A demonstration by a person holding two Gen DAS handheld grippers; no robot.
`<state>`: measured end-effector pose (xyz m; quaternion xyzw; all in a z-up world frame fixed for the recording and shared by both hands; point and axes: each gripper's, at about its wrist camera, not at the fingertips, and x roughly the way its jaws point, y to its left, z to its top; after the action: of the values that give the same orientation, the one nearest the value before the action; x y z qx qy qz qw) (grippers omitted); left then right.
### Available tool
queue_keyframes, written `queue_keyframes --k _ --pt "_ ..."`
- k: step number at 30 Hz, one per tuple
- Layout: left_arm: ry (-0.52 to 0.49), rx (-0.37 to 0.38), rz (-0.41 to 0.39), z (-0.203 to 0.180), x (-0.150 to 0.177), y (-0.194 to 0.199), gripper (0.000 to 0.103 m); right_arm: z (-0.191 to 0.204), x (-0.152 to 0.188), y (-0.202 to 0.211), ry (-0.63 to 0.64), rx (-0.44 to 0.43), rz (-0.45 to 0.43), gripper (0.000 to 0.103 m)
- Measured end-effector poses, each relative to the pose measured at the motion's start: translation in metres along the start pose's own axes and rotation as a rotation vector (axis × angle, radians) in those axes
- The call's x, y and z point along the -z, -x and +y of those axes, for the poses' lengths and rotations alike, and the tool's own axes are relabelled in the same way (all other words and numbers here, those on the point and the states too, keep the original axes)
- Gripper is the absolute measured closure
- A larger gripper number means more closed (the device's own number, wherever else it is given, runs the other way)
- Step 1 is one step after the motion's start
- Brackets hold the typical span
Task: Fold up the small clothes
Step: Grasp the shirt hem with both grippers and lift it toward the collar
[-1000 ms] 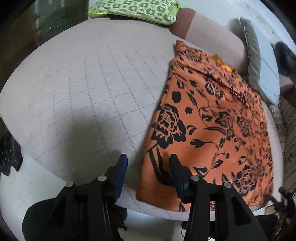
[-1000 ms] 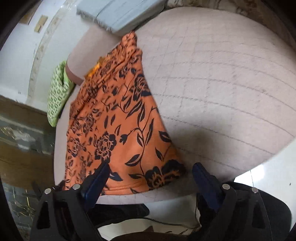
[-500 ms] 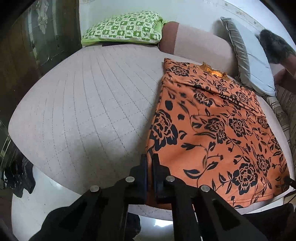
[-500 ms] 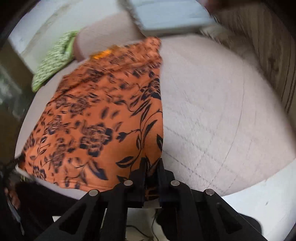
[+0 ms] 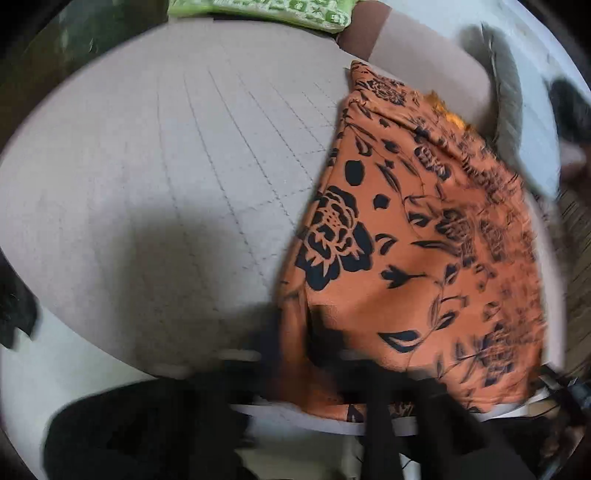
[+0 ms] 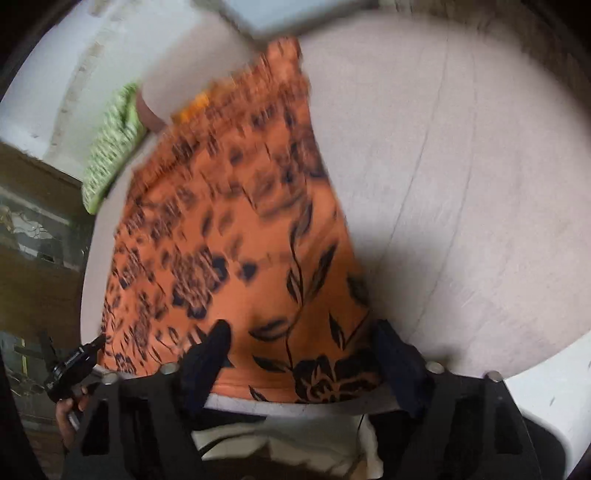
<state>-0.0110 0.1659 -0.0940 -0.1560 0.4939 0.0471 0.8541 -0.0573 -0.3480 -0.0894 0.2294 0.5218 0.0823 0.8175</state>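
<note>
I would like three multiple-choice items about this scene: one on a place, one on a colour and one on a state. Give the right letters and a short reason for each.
1. Where does the green pillow lie?
A) at the far edge of the bed
B) on the garment
C) on the floor

2. What colour is the flower print on the orange garment?
A) white
B) black
C) blue

3. How do the right tongs stand?
A) shut on the pillow
B) shut on nothing
C) open

Answers:
1 A: it lies beyond the quilted surface.
2 B: the flowers are black on orange.
3 C: the jaws have just been opening and stand apart, with the garment's near corner between them, not pressed.
</note>
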Motion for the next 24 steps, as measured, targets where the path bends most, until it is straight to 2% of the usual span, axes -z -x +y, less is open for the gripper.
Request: queue_keyframes --k 1,5,10,13,15,18,20,21,22,23,24 --pt "-0.016 0.004 -0.001 -0.003 0.001 0.001 0.098 0.003 0.000 0.000 0.006 -0.034 0.011 0.094" --pt "0.003 0.032 0.021 -0.001 -0.002 0.003 0.098 -0.002 -0.003 -0.008 -0.027 -0.072 0.037 0.094" --pt "0.021 0.105 -0.005 0.004 -0.011 0.026 0.098 -0.010 -0.014 0.005 -0.108 -0.246 0.024 0.094" --pt "0.001 0.149 -0.050 -0.009 -0.036 0.038 0.098 -0.006 -0.037 0.017 -0.113 -0.365 -0.017 0.094" --pt "0.000 0.206 -0.076 -0.023 -0.068 0.046 0.098 -0.001 -0.062 0.024 -0.119 -0.439 -0.054 0.094" --pt "-0.013 0.254 -0.113 -0.042 -0.130 0.046 0.098 0.009 -0.129 0.025 -0.121 -0.524 -0.124 0.094" --pt "-0.006 0.272 -0.162 -0.056 -0.193 0.038 0.098 0.018 -0.192 0.019 -0.100 -0.519 -0.191 0.094" --pt "0.010 0.280 -0.173 -0.064 -0.230 0.025 0.098 0.019 -0.234 0.009 -0.117 -0.521 -0.222 0.094" --pt "0.024 0.283 -0.177 -0.068 -0.252 0.014 0.097 0.019 -0.268 -0.004 -0.134 -0.510 -0.242 0.094" --pt "0.042 0.277 -0.197 -0.076 -0.293 -0.010 0.095 0.018 -0.295 -0.018 -0.142 -0.496 -0.253 0.090" --pt "0.040 0.235 -0.239 -0.080 -0.321 -0.031 0.091 0.014 -0.322 -0.035 -0.146 -0.464 -0.272 0.091"
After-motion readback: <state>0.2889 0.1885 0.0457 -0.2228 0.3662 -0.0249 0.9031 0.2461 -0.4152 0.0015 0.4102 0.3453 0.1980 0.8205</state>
